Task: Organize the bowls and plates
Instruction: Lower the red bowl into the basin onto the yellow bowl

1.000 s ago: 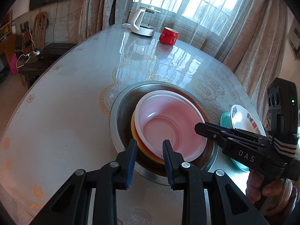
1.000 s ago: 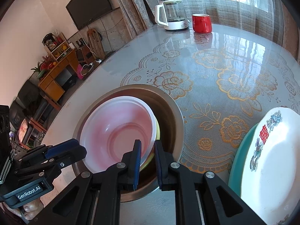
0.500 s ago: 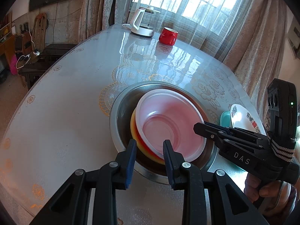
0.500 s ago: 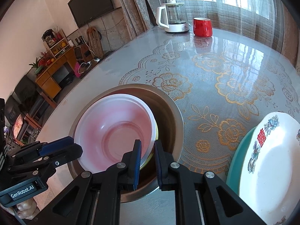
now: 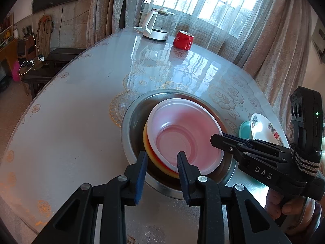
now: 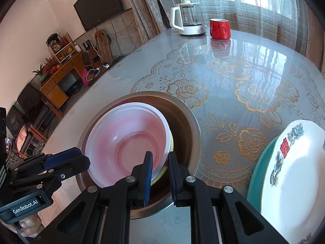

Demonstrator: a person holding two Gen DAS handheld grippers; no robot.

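- Two grippers hover at the near rim of the steel basin (image 5: pixel 130 126): the left gripper (image 5: pixel 161 160) stands slightly parted, gripping nothing, and the right gripper (image 6: pixel 160 162) has a narrow gap, also pinching nothing.
- Inside the basin, a pale pink bowl (image 5: pixel 184 136) sits nested on a yellow bowl (image 5: pixel 146 142).
- Right of it, a white floral plate (image 6: pixel 292 174) rests on a teal plate (image 6: pixel 256 172).
- Far back: a red mug (image 6: pixel 219 28) beside a kettle (image 6: pixel 187 19).
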